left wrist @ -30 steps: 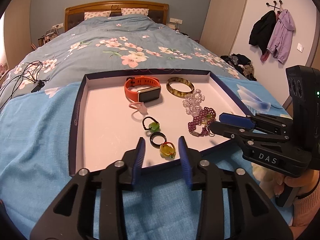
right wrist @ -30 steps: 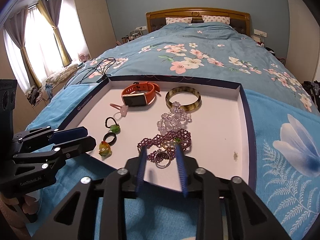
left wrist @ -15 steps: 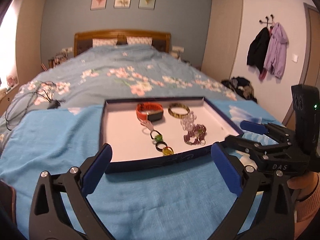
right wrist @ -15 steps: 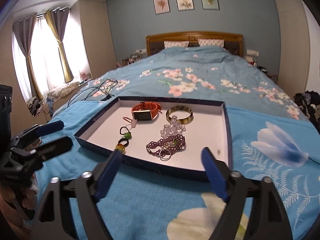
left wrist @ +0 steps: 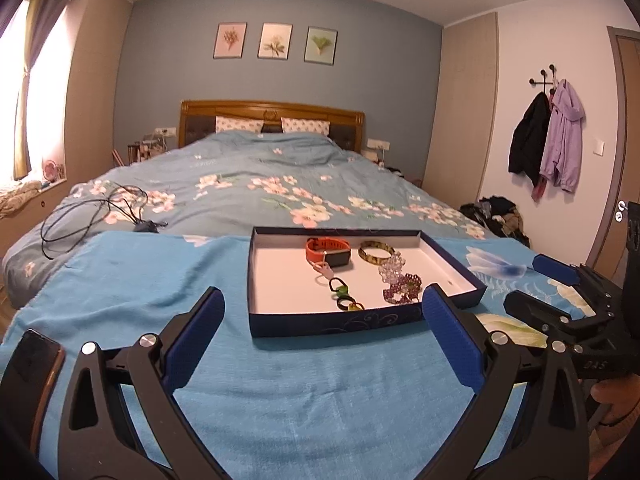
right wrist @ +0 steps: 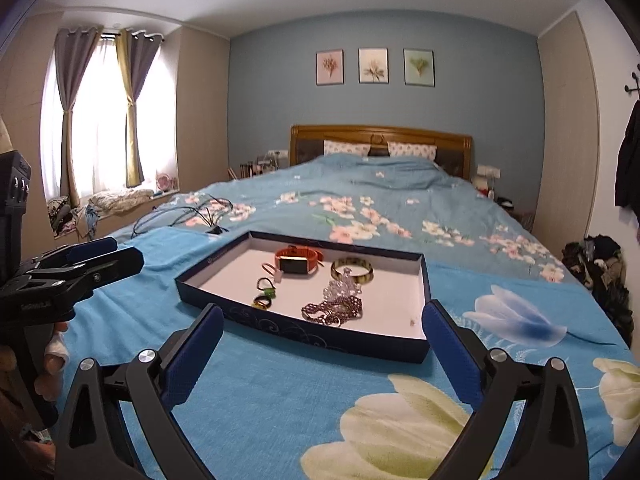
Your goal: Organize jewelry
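- One tray, dark blue outside and white inside, lies on the bed, on a bright blue blanket.
- In the tray: one orange watch, one mottled bangle, one clear bead bracelet, one purple bead chain and four small rings in a row: a pink one, a green-stoned one, a black one and a yellow one nearest the front wall.
- The rings sit left of centre; the beads and chain sit to their right, touching each other; watch and bangle lie side by side at the far end.
- Left hand-held gripper: jaws spread wide, nothing between them, held above the blanket in front of the tray, tilted slightly downward.
- Right hand-held gripper: jaws have just been opening and now stand wide apart, empty, likewise short of the tray's near wall.
- Each hand-held gripper shows at the edge of the other's view, with fingertips of a hand wrapped round the left one's handle.
- One phone lies on the blanket at the left.
- One tangle of black cable lies on the floral quilt.
- Room: blue wall with three framed prints, wooden headboard, two pillows, curtained window, two jackets on a wall hook, a clothes heap on the floor.
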Action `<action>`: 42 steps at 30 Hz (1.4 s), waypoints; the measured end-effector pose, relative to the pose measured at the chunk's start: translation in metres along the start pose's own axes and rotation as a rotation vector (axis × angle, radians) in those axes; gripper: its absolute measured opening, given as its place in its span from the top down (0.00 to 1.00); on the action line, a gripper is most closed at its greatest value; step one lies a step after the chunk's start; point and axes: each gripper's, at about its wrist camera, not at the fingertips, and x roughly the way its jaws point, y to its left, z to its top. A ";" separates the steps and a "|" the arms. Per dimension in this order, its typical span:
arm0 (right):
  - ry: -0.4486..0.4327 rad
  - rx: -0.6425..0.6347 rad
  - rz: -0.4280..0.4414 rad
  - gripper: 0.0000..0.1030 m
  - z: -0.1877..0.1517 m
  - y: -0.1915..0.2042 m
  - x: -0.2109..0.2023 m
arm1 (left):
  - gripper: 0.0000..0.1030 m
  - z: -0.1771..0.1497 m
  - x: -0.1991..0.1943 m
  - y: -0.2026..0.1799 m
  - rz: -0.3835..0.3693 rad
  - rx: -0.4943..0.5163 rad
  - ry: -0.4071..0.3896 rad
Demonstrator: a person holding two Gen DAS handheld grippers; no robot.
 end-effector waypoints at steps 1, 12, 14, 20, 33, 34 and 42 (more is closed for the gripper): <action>-0.010 -0.002 -0.004 0.07 0.000 0.000 -0.003 | 0.06 -0.001 -0.005 -0.001 0.000 0.000 -0.018; -0.109 0.014 -0.061 0.07 -0.005 0.000 -0.033 | 0.06 -0.010 -0.052 -0.012 0.012 -0.001 -0.122; -0.119 0.014 -0.077 0.07 -0.006 0.000 -0.036 | 0.06 -0.008 -0.054 -0.016 0.025 0.005 -0.129; -0.128 0.037 -0.119 0.07 -0.006 -0.006 -0.041 | 0.06 -0.005 -0.067 -0.024 0.069 0.022 -0.166; -0.150 0.042 -0.136 0.07 -0.010 -0.006 -0.052 | 0.06 0.002 -0.080 -0.033 0.101 0.024 -0.195; -0.145 0.040 -0.138 0.07 -0.010 -0.006 -0.052 | 0.06 0.002 -0.081 -0.034 0.103 0.026 -0.197; -0.154 0.045 -0.143 0.07 -0.009 -0.006 -0.055 | 0.06 0.001 -0.082 -0.032 0.105 0.015 -0.196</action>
